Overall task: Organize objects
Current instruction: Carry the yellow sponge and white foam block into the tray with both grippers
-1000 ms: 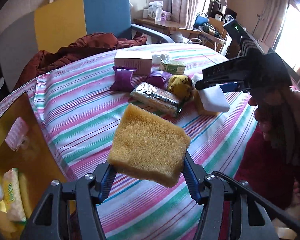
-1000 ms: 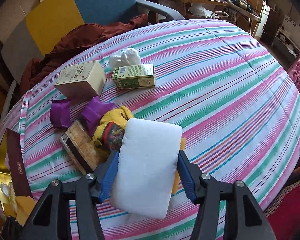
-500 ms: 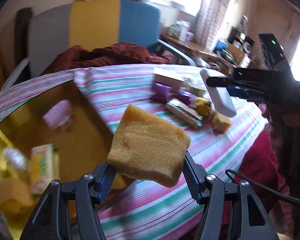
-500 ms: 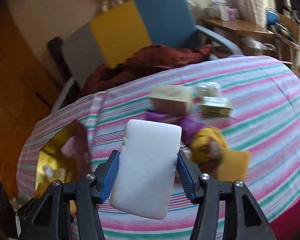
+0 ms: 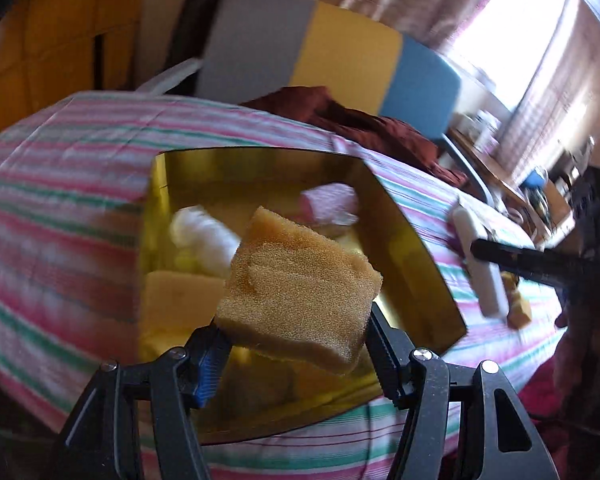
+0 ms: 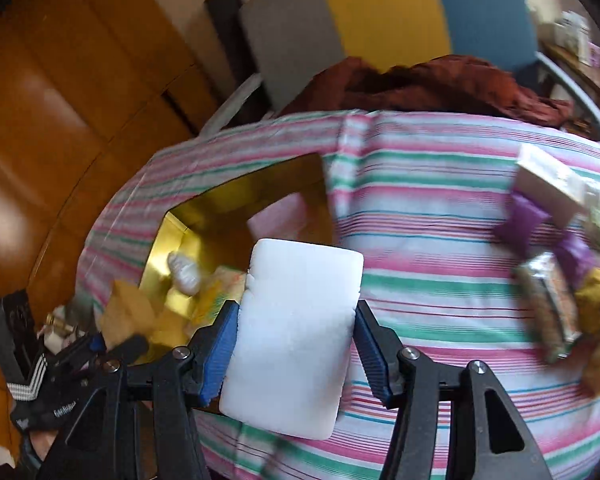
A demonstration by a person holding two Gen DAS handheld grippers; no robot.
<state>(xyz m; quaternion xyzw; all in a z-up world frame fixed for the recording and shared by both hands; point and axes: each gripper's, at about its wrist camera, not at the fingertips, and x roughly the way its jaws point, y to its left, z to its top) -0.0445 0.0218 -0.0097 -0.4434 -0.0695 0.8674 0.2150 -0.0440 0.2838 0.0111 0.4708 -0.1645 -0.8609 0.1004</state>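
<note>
Sponges clamped in both tongs: your left tongs [image 5: 296,350] hold the tan sponge [image 5: 300,288] above the gold box [image 5: 416,248]; lower inside its walls before releasing, then bring the white sponge [image 6: 296,332] in your right tongs [image 6: 294,354].

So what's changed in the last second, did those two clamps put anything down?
No. Both swung away from the pile of objects toward the gold box, which now fills the left camera's view. The left gripper has its yellow sponge above the box; the right gripper carries the white sponge near the box's edge. Unchanged: both grips, the box's contents and the pile on the striped cloth.
</note>
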